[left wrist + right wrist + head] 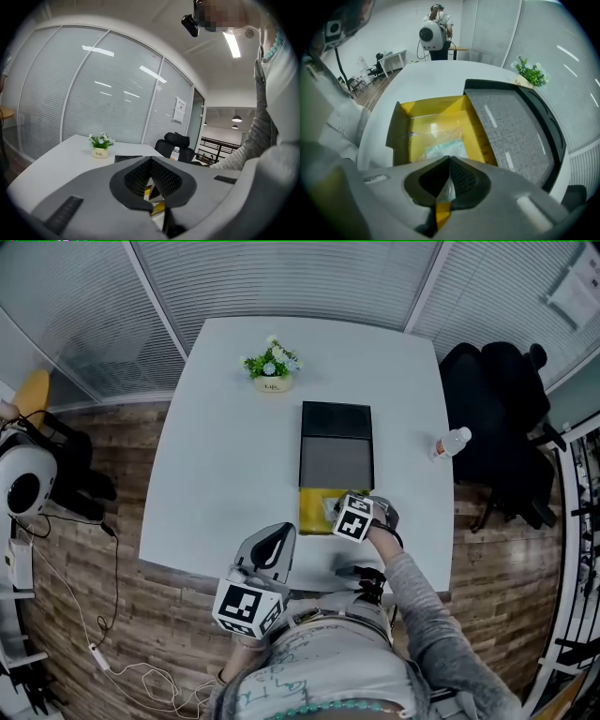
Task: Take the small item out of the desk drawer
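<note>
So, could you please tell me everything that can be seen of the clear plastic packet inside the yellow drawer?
The packet is a flat bag of clear, glossy film, creased and catching the light, with something pale blue-green and flat inside; what it is cannot be told. It lies on the floor of the open yellow drawer, at the end nearest the right gripper. That gripper points down into the drawer, its jaws shut, with a fold of the film apparently pinched between them.
</note>
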`<state>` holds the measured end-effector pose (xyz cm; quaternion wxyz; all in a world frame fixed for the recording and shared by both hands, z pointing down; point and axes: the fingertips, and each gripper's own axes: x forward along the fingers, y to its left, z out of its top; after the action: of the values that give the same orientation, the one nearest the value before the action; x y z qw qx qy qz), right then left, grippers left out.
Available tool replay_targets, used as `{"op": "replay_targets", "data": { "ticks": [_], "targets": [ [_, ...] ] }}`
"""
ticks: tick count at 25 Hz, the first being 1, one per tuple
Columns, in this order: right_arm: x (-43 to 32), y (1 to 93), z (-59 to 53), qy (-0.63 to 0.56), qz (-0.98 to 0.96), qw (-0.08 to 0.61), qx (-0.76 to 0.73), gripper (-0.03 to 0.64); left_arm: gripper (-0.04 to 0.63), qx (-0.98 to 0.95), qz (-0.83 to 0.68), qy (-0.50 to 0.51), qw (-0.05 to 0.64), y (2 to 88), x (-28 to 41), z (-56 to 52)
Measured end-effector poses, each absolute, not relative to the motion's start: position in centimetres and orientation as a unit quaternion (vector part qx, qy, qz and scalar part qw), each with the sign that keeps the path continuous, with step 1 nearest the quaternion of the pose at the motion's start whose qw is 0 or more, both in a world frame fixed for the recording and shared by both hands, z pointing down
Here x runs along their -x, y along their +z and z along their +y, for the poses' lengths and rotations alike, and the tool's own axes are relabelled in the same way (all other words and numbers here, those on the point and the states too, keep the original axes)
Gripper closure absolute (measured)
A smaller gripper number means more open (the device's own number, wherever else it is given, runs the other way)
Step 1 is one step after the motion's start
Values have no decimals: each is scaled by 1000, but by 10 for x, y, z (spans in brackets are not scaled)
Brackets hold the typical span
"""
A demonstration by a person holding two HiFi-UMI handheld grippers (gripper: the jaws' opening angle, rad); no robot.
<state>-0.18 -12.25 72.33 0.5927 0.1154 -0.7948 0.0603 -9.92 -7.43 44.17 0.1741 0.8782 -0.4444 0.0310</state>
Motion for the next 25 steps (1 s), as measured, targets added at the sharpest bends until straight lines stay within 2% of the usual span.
{"op": "replay_targets", "data": {
  "ticks": [25],
  "targets": [
    [1,725,-125,80,-791,597,-105,614,598,-901,-394,56,174,446,64,-73]
  ]
}}
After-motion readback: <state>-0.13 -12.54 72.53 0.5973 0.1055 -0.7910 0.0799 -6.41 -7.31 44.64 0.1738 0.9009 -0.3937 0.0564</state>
